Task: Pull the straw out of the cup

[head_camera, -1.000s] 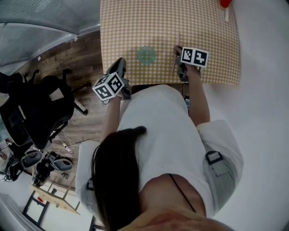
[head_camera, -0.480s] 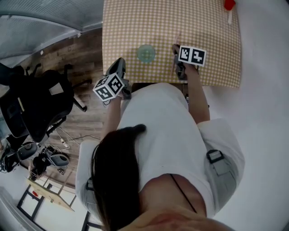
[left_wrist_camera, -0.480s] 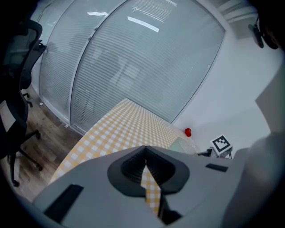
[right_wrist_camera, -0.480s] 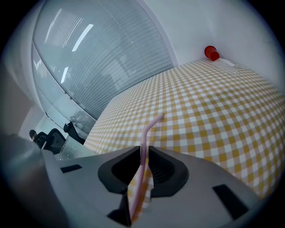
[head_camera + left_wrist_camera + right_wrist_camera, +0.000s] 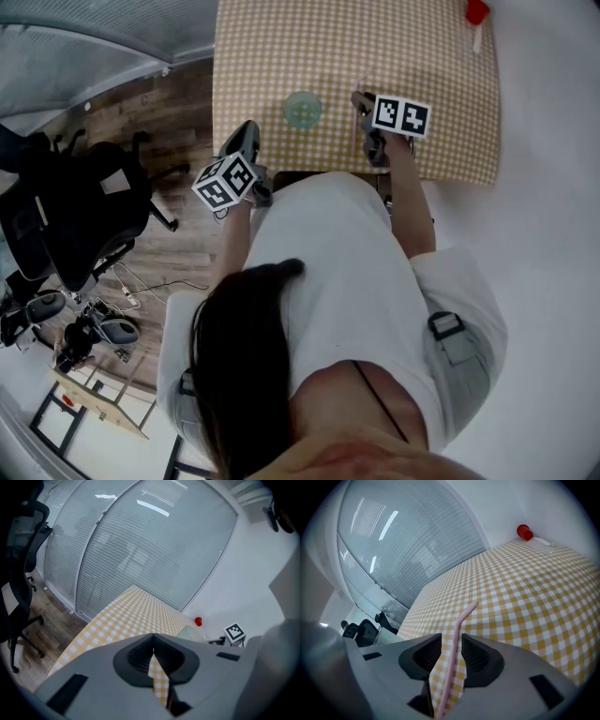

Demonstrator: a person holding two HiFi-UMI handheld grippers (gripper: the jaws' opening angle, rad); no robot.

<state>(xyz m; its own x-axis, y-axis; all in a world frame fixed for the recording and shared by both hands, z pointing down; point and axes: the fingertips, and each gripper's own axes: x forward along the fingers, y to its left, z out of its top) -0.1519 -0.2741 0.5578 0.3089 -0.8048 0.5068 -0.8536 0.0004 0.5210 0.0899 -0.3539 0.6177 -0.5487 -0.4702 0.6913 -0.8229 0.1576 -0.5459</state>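
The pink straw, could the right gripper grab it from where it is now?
Probably yes. The straw sits between the jaws of the right gripper; they have just been opening, and nothing else is in the way.

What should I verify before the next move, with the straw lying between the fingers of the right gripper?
1. straw out of the cup: ok; in the head view the cup stands apart, at the right gripper's left.
2. right gripper has let go: ok; its fingers have just been opening, and the straw runs between them without the pads pressing on it.
3. straw at rest on the checked tablecloth: cannot tell.
4. left gripper free: ok; fingers shut, nothing between them.
5. cup upright: ok, probably; from above it shows as a round rim.
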